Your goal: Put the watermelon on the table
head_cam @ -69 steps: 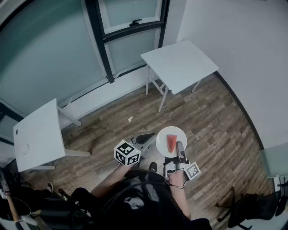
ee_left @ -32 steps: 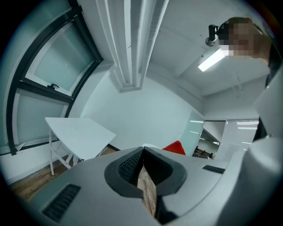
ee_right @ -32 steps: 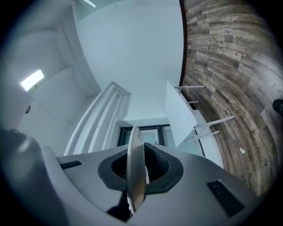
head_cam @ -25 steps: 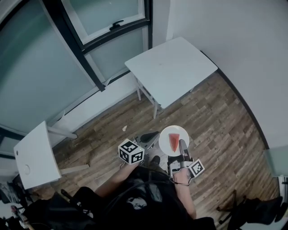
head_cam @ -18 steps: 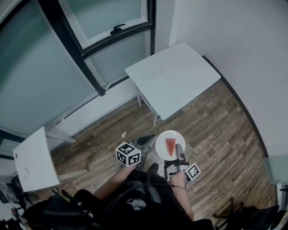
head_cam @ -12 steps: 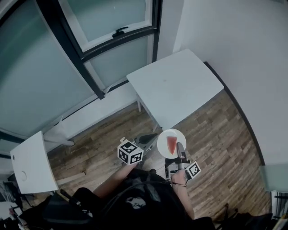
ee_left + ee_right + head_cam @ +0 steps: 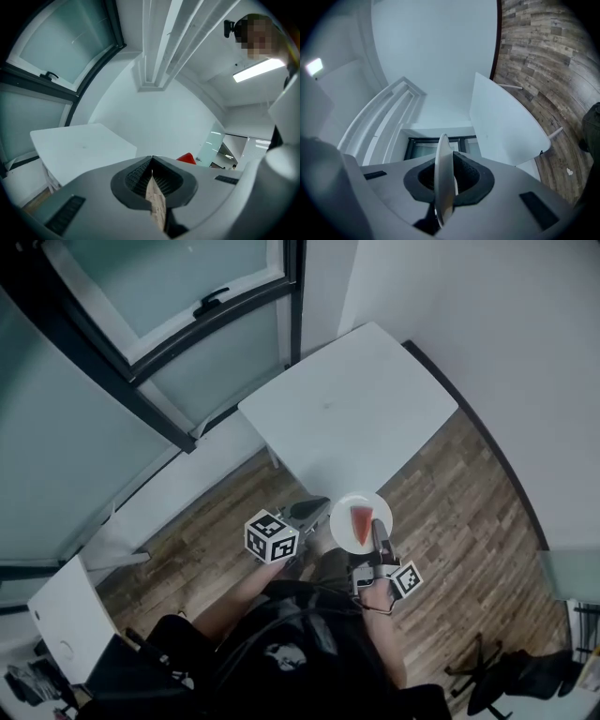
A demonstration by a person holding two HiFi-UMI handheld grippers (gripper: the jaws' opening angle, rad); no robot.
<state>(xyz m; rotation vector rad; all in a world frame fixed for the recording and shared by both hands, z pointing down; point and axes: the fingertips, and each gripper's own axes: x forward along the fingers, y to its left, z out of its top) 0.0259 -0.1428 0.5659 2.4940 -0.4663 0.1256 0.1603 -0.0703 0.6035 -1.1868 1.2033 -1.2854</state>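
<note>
A red watermelon slice (image 7: pixel 361 522) lies on a small white plate (image 7: pixel 349 509). My right gripper (image 7: pixel 377 529) is shut on the plate's near rim and holds it level above the wooden floor. In the right gripper view the plate (image 7: pixel 442 176) shows edge-on between the pads of the right gripper (image 7: pixel 445 165). The white table (image 7: pixel 347 409) stands just beyond the plate, against the wall and window. My left gripper (image 7: pixel 317 506) hangs beside the plate on the left, shut on nothing. The left gripper view shows that gripper (image 7: pixel 151 162), the table (image 7: pixel 79 145) ahead and the slice's tip (image 7: pixel 187 158).
A dark-framed window (image 7: pixel 187 324) runs behind the table and a white wall (image 7: pixel 487 324) lies to the right. A second white table (image 7: pixel 61 624) stands at the lower left. A dark chair base (image 7: pixel 506 676) sits at the lower right on the wooden floor (image 7: pixel 469 521).
Both grippers and the plate have been carried toward the white table, which now looks larger and lies just ahead of the plate. The grip on the plate is unchanged.
</note>
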